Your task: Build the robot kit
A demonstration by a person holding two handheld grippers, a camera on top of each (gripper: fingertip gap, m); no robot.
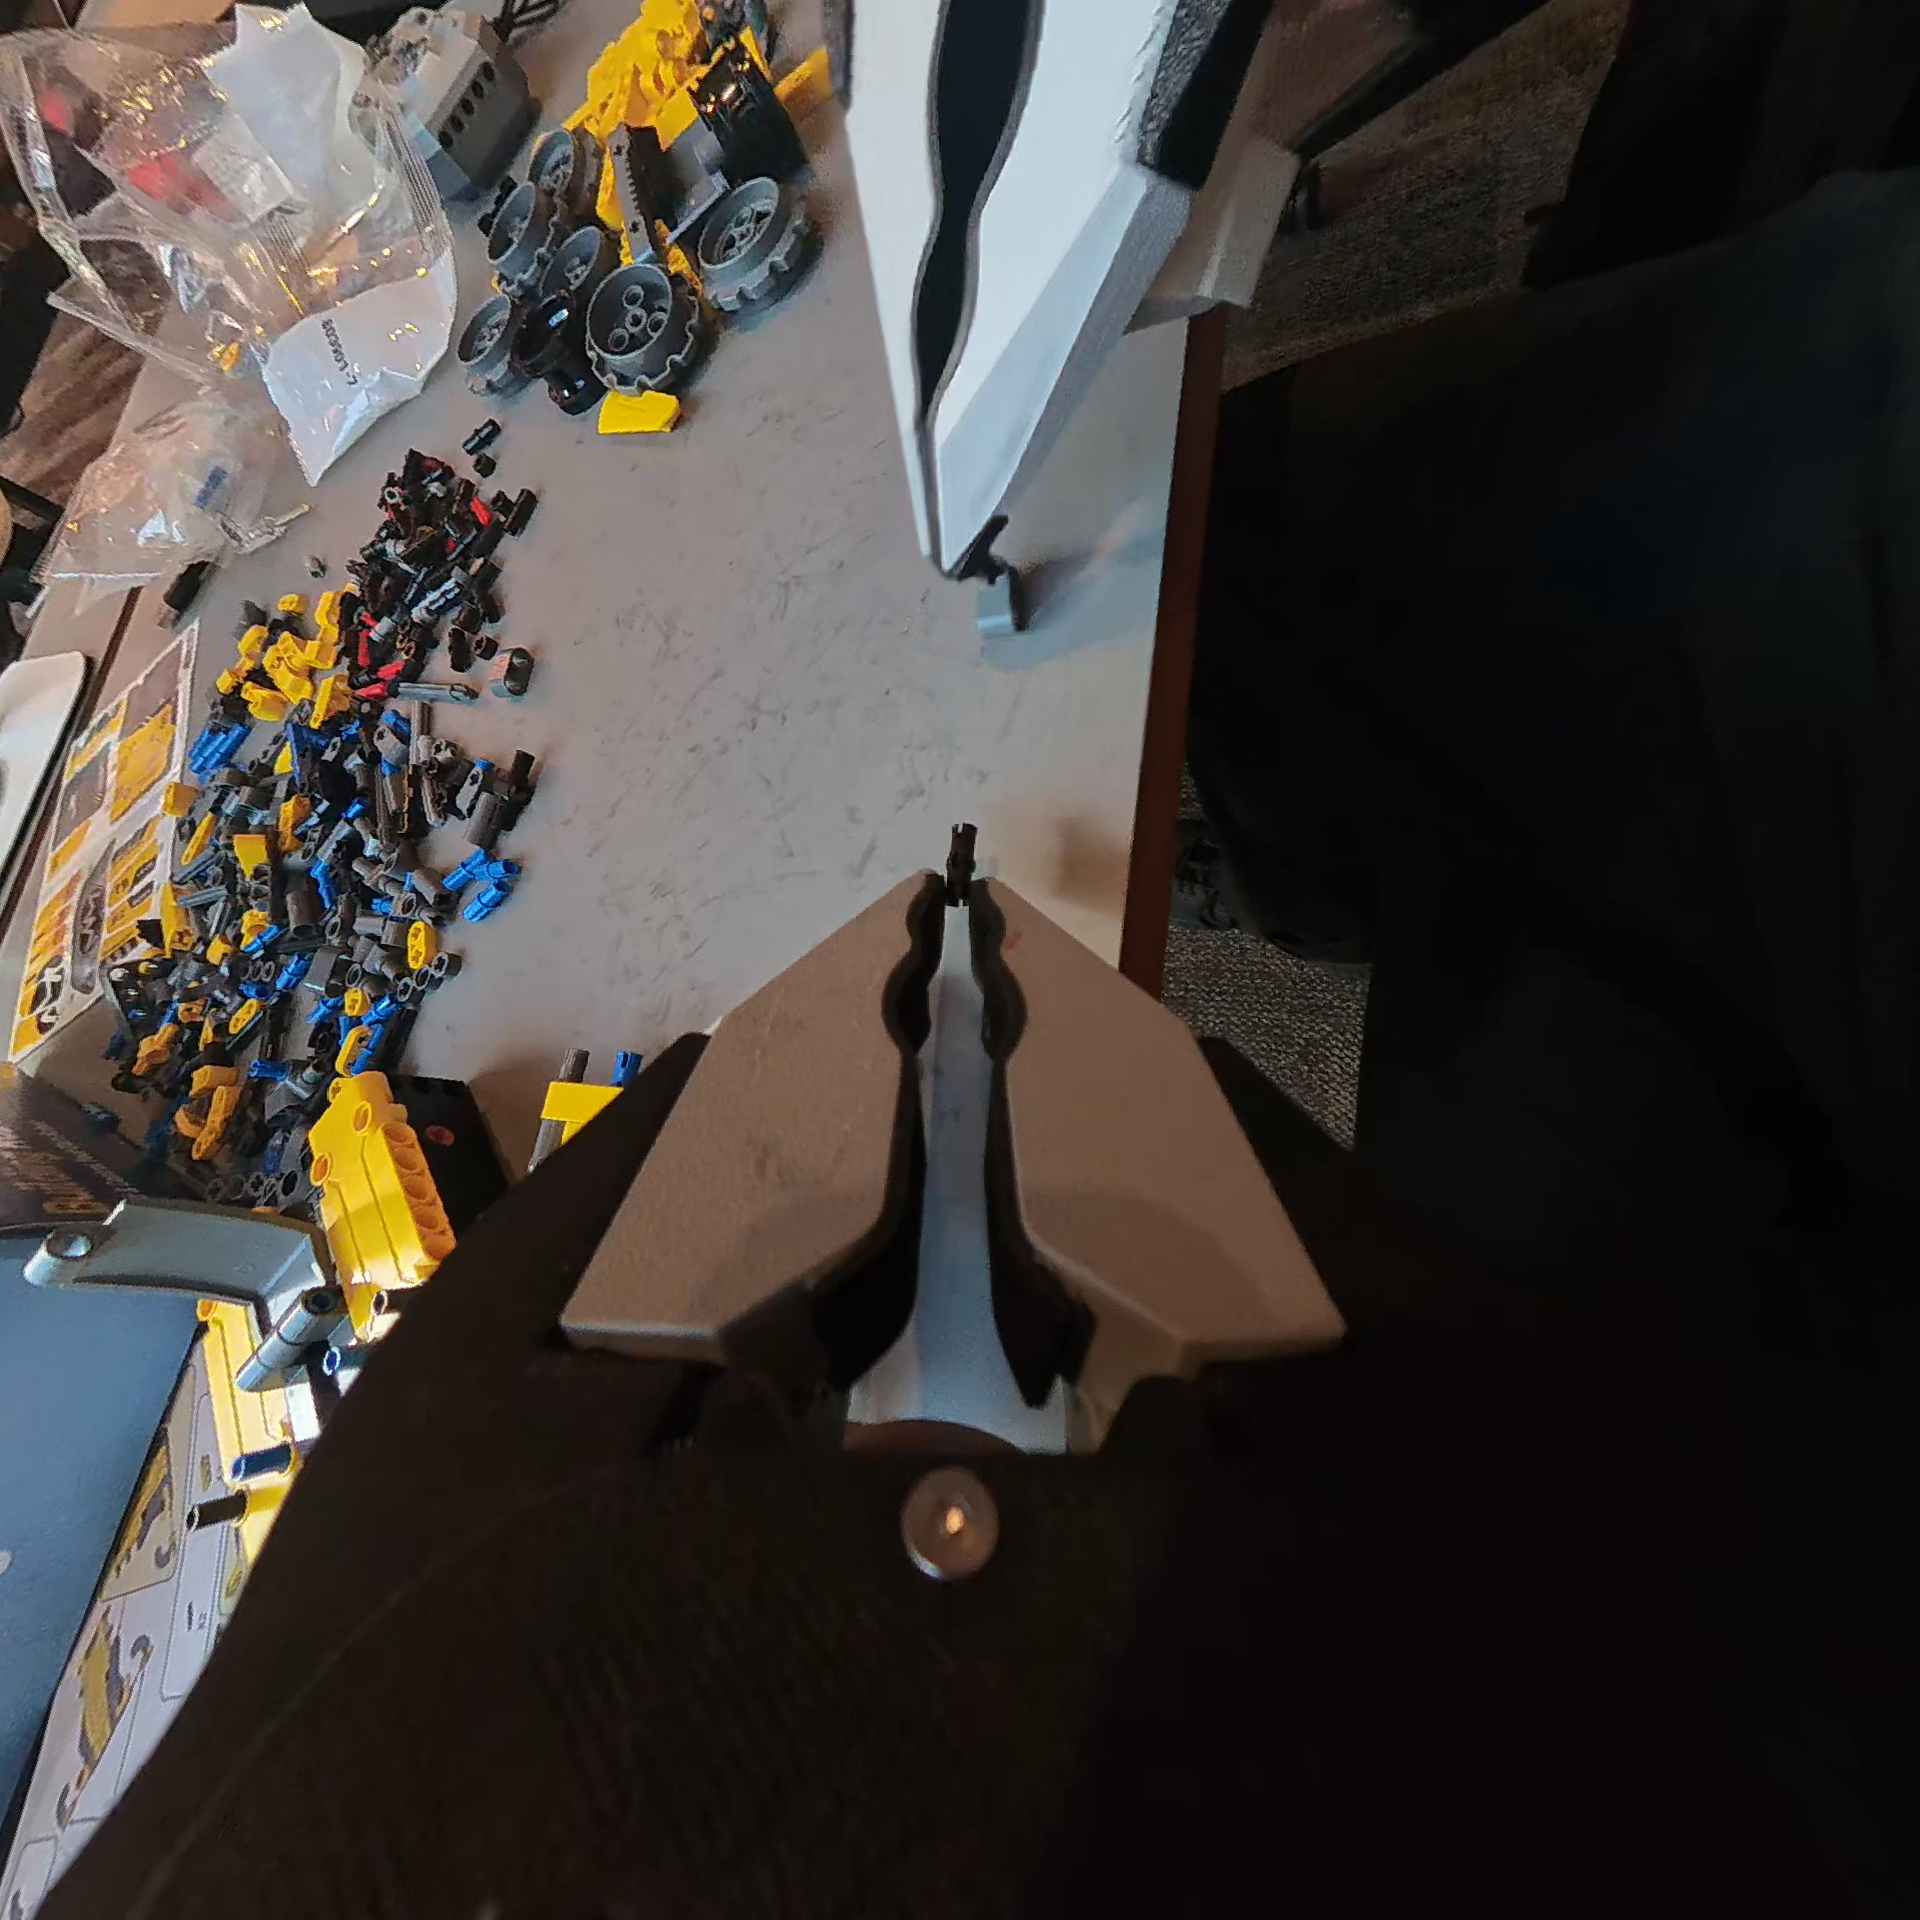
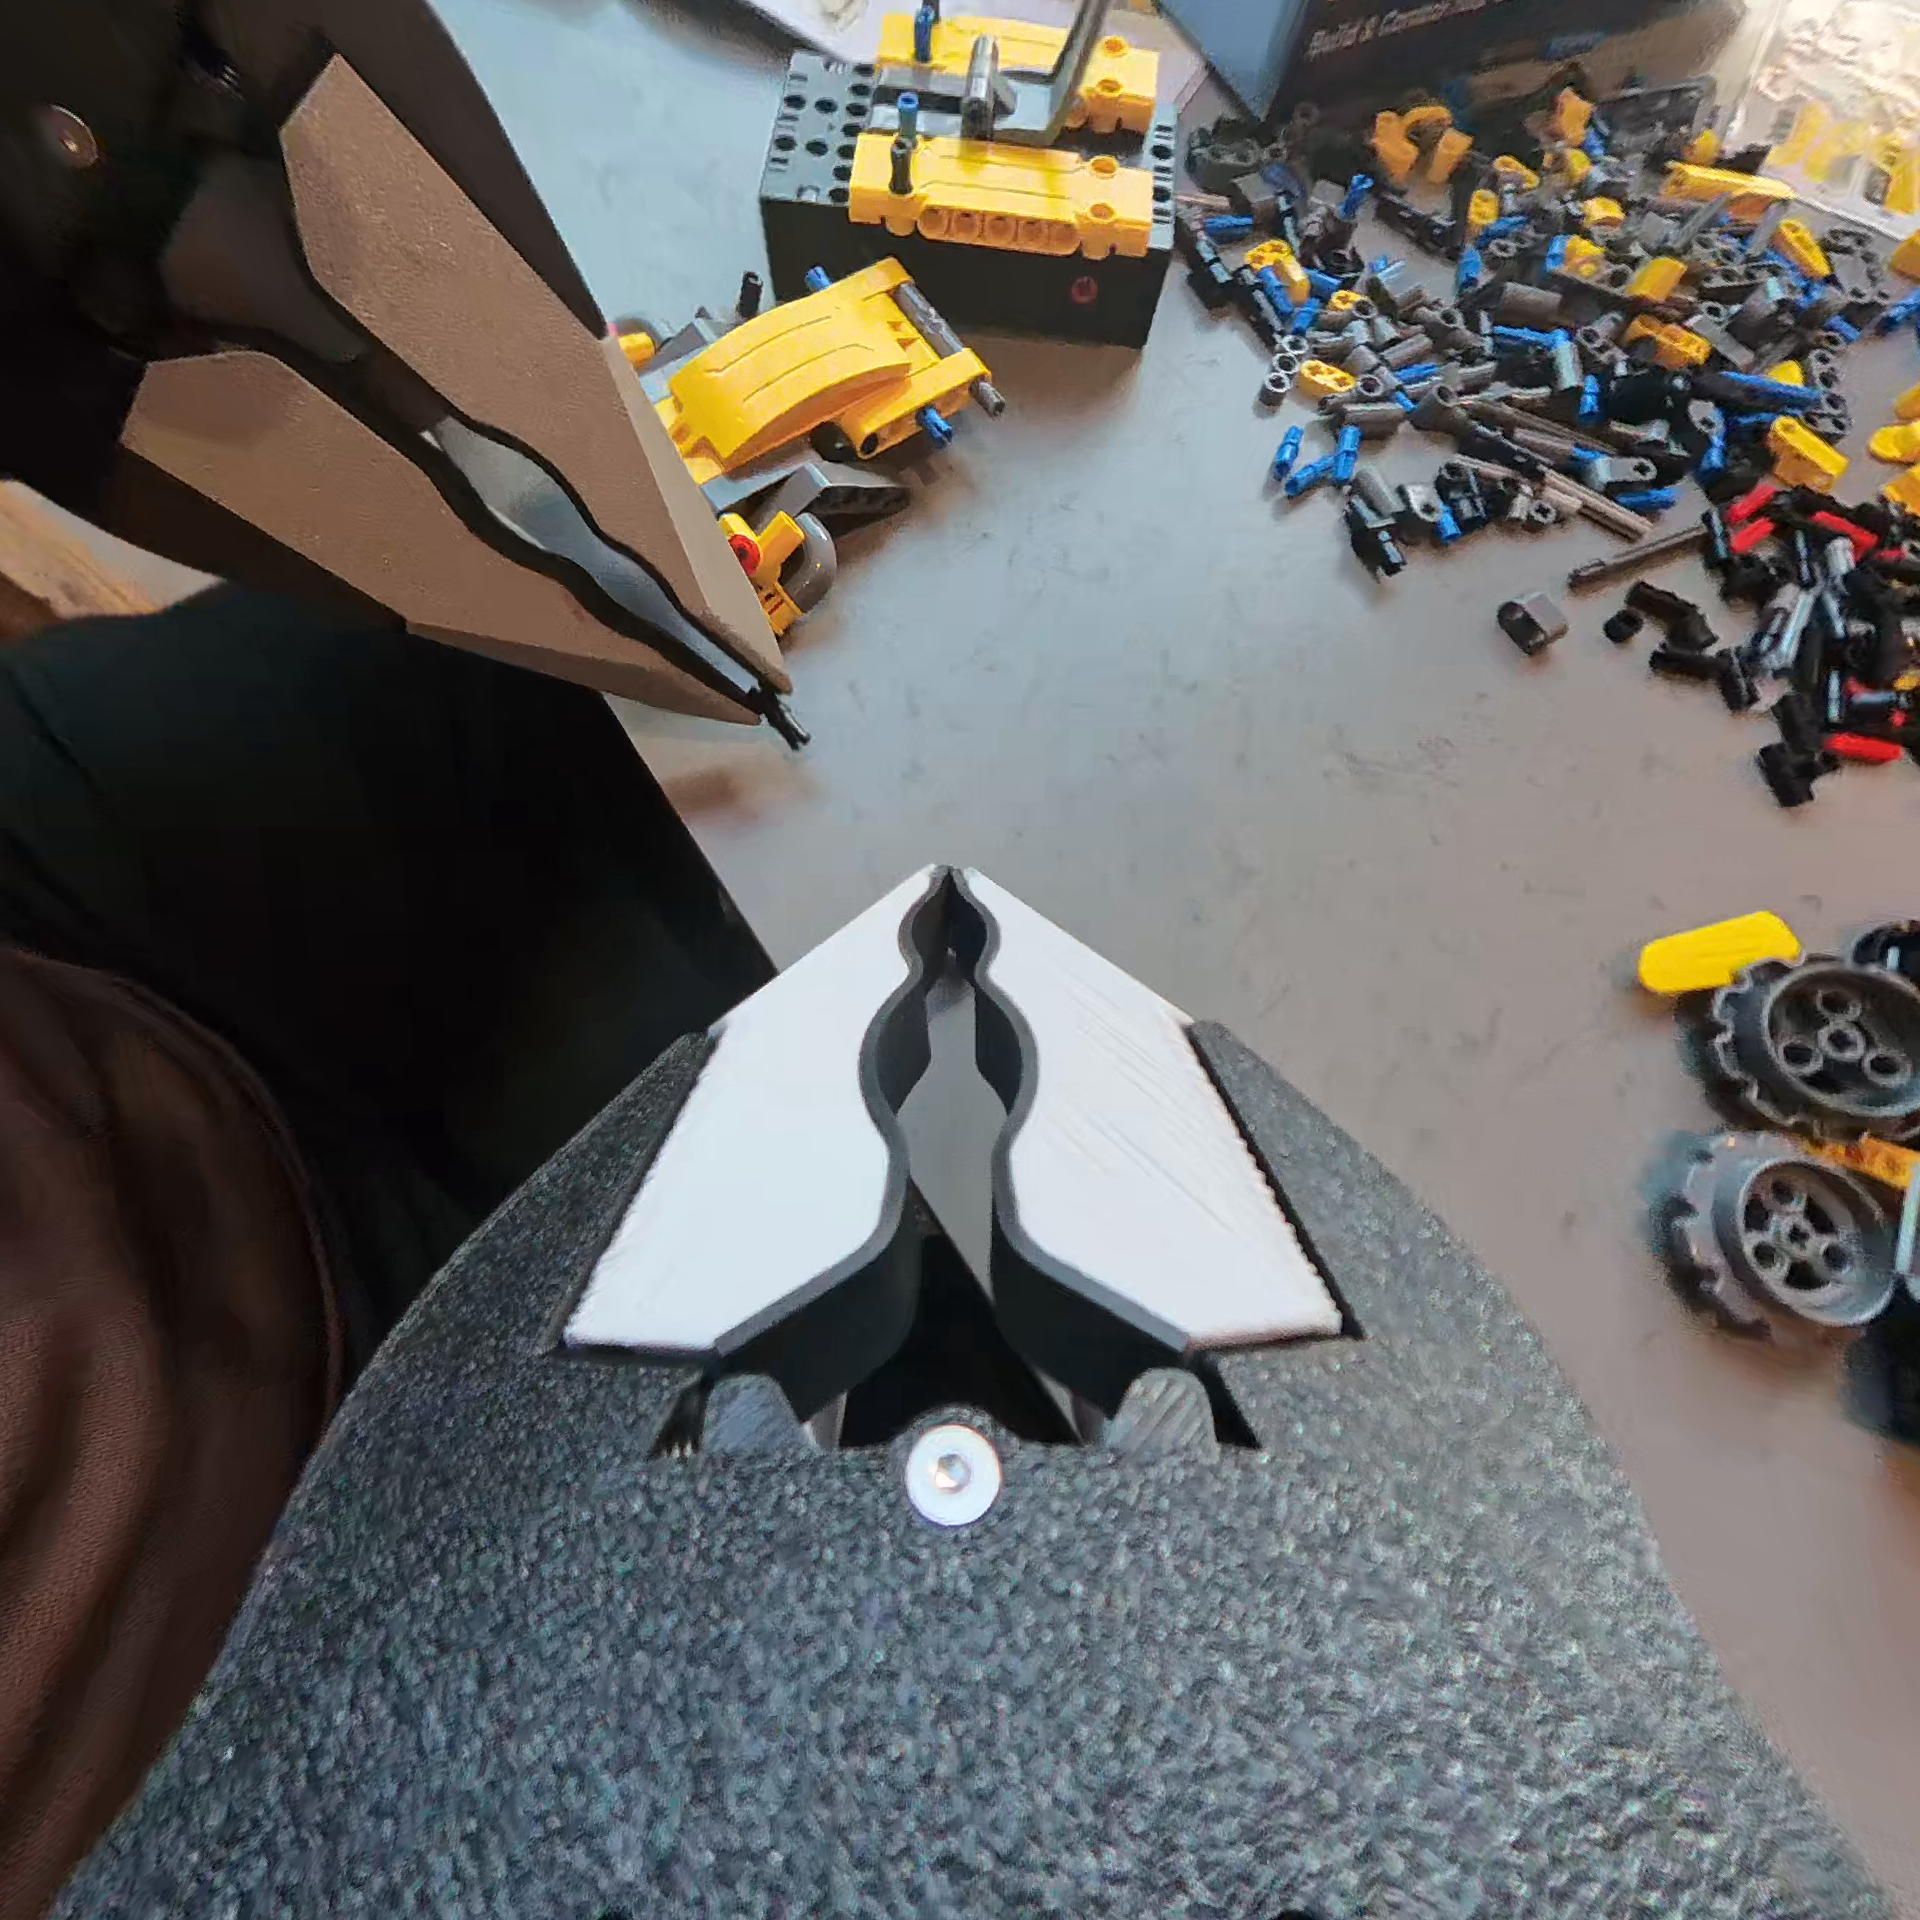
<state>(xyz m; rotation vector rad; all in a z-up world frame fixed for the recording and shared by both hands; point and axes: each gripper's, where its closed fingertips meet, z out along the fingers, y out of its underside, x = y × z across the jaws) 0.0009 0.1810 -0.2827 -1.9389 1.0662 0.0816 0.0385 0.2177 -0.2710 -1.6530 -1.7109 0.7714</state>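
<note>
My left gripper is shut on a small black pin that sticks out past its brown fingertips, above the table near its edge. It also shows in the right wrist view, with the black pin at its tips. My right gripper, with white fingers, is shut, and nothing shows between its tips. It hovers over bare table, a short way from the left gripper. In the left wrist view the right gripper shows at the top, its tips pointing down at the table.
A pile of small black, blue, yellow and red parts lies on the grey table. Grey wheels, plastic bags, a black block with yellow beams and a yellow assembly lie around. The table edge is close. One gripper's finger ends stand about 6 centimeters off the other's.
</note>
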